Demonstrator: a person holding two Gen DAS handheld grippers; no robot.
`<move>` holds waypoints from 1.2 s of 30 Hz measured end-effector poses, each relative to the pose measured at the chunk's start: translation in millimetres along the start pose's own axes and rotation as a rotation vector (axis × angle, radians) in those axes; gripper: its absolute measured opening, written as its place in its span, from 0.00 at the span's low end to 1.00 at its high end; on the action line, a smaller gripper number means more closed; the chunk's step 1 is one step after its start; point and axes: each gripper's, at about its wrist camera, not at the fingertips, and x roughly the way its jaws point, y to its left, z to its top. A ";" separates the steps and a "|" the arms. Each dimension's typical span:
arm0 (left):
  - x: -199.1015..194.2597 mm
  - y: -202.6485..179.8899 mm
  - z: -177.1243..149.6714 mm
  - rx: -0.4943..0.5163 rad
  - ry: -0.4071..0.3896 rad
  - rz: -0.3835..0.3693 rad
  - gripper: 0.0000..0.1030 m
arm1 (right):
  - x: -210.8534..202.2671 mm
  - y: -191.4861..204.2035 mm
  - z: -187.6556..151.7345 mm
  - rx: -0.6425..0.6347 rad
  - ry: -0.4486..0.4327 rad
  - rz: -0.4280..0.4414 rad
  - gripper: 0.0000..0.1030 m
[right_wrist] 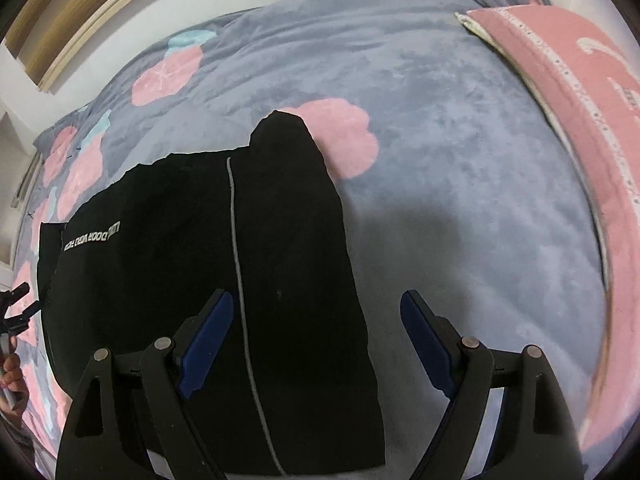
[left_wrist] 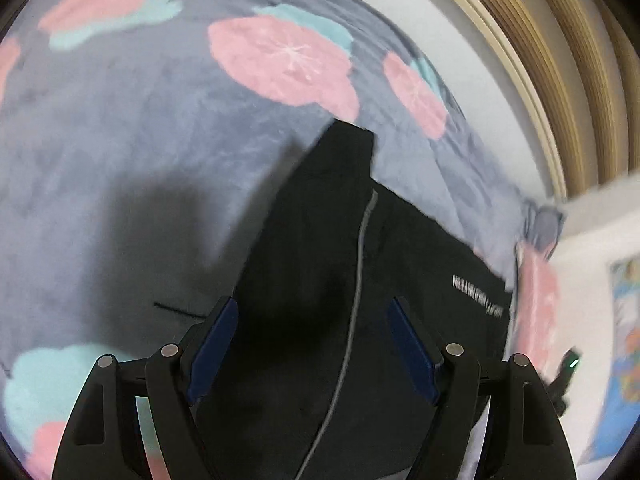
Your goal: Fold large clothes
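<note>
A bed is covered by a grey blanket (right_wrist: 440, 160) with pink flowers. A black garment (right_wrist: 200, 260) is spread flat near its middle. The left gripper (left_wrist: 312, 320) and right gripper (right_wrist: 316, 312) are held above it, jaws apart and empty.

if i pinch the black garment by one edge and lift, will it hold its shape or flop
The black garment lies flat and follows the soft grey blanket, so it would probably flop and drape. It spreads wide, so a one-edge lift would likely leave most of it dragging. The plush blanket may grip it, so it probably bunches rather than slides.
</note>
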 end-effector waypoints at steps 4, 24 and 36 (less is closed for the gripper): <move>14.6 13.9 11.5 -0.017 0.016 -0.006 0.76 | 27.5 -4.0 7.6 -0.015 0.055 0.038 0.84; 91.0 19.2 -8.9 -0.054 0.246 -0.334 0.56 | 89.6 -46.3 10.1 0.161 0.237 0.611 0.64; 114.6 8.8 -8.2 -0.078 0.291 -0.342 0.60 | 99.3 -40.3 9.5 0.141 0.298 0.619 0.73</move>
